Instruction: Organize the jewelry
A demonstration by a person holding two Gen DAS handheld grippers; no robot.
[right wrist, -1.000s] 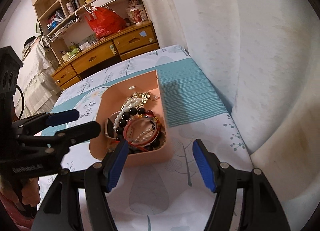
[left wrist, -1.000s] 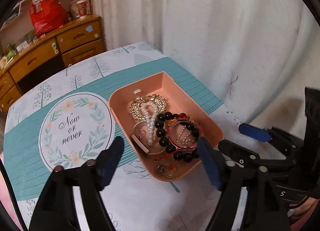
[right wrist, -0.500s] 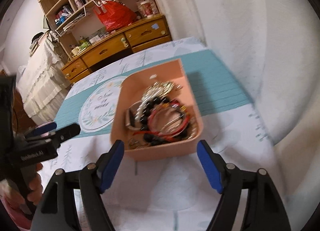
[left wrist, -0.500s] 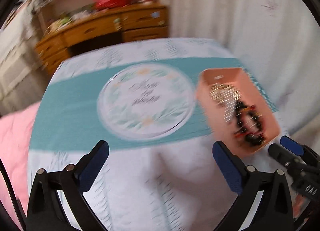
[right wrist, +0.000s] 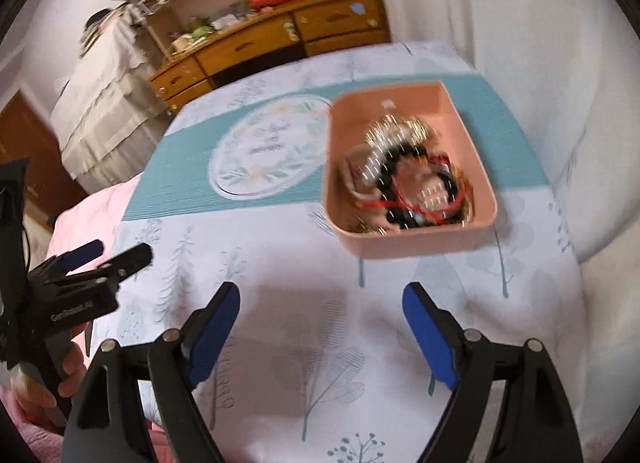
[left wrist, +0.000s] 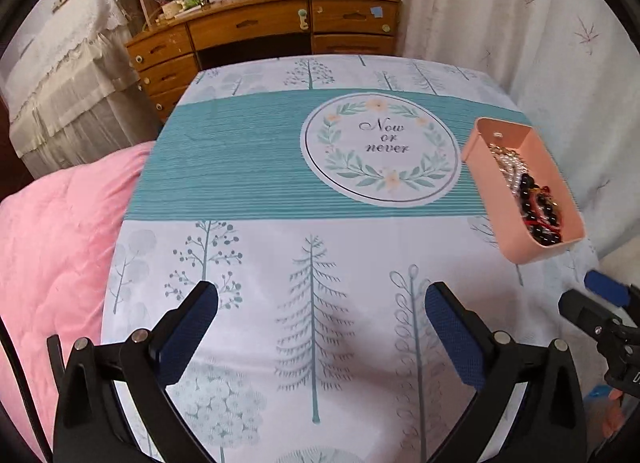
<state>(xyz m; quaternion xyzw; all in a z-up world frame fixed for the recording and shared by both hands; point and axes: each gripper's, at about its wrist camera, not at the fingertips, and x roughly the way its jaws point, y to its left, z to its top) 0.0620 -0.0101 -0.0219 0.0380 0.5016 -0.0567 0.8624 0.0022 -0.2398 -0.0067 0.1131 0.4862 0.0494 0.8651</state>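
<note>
A pink tray (left wrist: 492, 191) stands at the right side of the table; in the right wrist view the tray (right wrist: 416, 245) is ahead and slightly right. It holds a pile of jewelry (right wrist: 404, 179): black bead bracelets, a red cord bracelet, pearls and a gold piece; the jewelry (left wrist: 532, 199) is partly hidden by the tray wall in the left wrist view. My left gripper (left wrist: 320, 323) is open and empty above the tablecloth, left of the tray. My right gripper (right wrist: 320, 319) is open and empty, short of the tray.
The tablecloth (left wrist: 312, 263) has a tree print, a teal band and a round "Now or never" emblem (left wrist: 380, 149). A pink quilt (left wrist: 52, 255) lies left of the table. A wooden desk (left wrist: 260, 35) stands behind, a curtain (left wrist: 520, 15) to the right.
Both grippers have drawn back from the tray. The left one swung left, so the tray now sits at its far right. The tray and jewelry stayed put.
</note>
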